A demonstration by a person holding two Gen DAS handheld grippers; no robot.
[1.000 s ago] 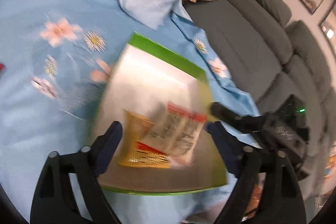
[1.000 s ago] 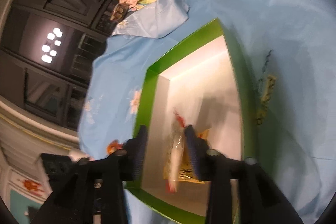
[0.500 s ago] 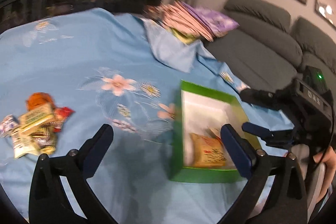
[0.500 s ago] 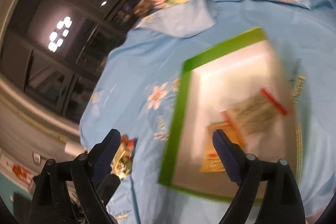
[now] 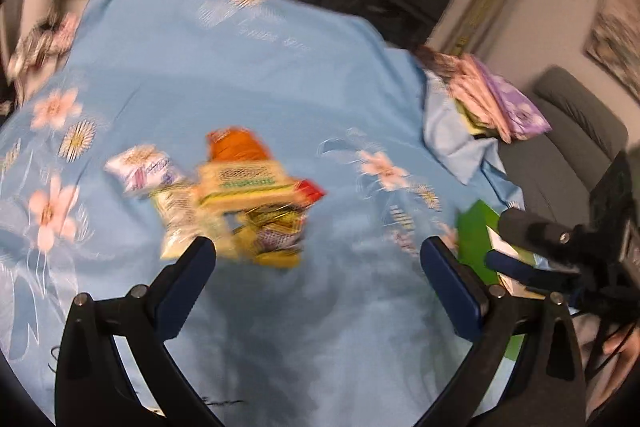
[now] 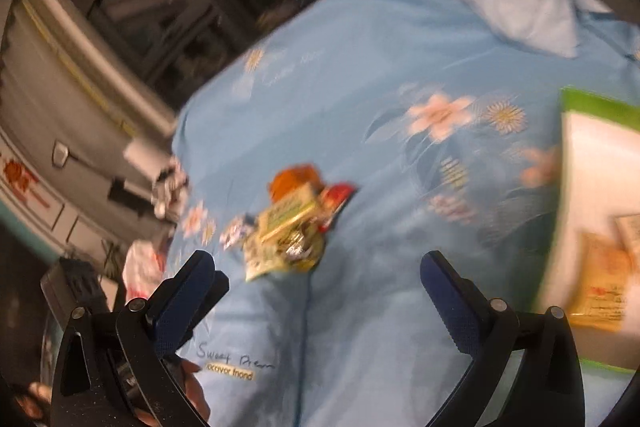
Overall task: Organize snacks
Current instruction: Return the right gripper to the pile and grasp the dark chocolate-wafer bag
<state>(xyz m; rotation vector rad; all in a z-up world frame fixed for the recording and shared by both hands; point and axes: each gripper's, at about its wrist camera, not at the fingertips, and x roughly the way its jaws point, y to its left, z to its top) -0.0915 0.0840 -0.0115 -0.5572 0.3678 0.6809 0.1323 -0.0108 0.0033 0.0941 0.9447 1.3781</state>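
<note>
Snacks [image 5: 236, 203] still piled on the blue cloth, 12 o'clock of left tool [image 5: 318, 259]; two sit in green box [image 6: 600, 227] at 3 o'clock. Both tools, right tool [image 6: 316, 275] just opening, spread and empty. Next: pinch one packet off the pile.

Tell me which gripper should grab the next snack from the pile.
Left, probably: the snack pile lies close ahead of the open left gripper, while the open right gripper sees it farther off.
</note>
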